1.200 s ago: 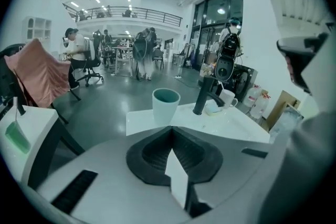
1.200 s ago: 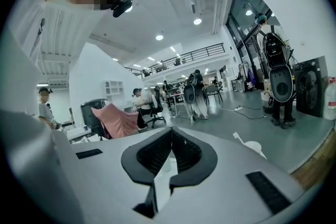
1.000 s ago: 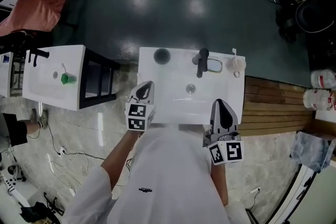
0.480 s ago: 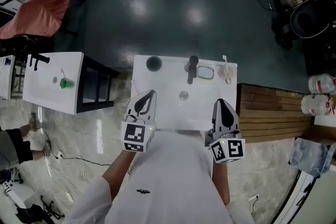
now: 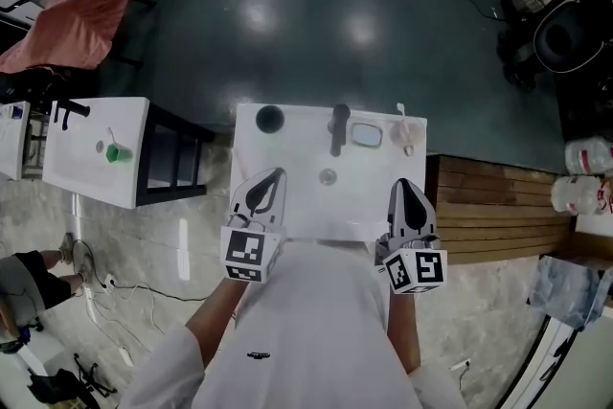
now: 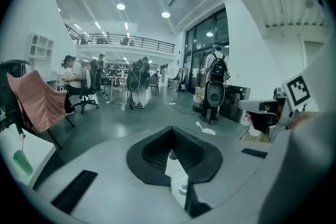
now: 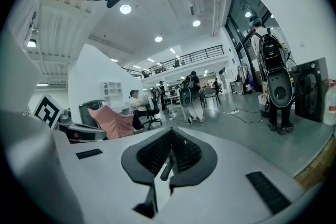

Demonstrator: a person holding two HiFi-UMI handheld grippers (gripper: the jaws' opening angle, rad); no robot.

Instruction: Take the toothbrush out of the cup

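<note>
Now, looking down from the head view: a dark, glossy floor (image 5: pixel 287 14) fills the top of the frame, and the white surface (image 5: pixel 287 158) with its sink bowl sits dead centre. A strip of wooden decking (image 5: pixel 488 206) runs off to its right.

Both tools hang over the near edge of that surface. The left hand-held gripper (image 5: pixel 268 187) is over the near left corner, and its own view shows the jaws (image 6: pixel 170 153) pressed together with nothing between them. Same story on the other side: the right hand-held gripper (image 5: pixel 407 201) hovers over the near right corner, its jaws (image 7: pixel 169 157) closed tip to tip and empty.

Along the far edge, a dark faucet (image 5: pixel 337 124) stands in the middle with the drain (image 5: pixel 328 175) just in front of it. A small tray (image 5: pixel 366 134) lies beside the faucet. At the far right corner stands the pale cup (image 5: pixel 406 139). The toothbrush (image 5: pixel 400 113) stands in that cup, head poking out above the rim, well apart from both tools.
</note>
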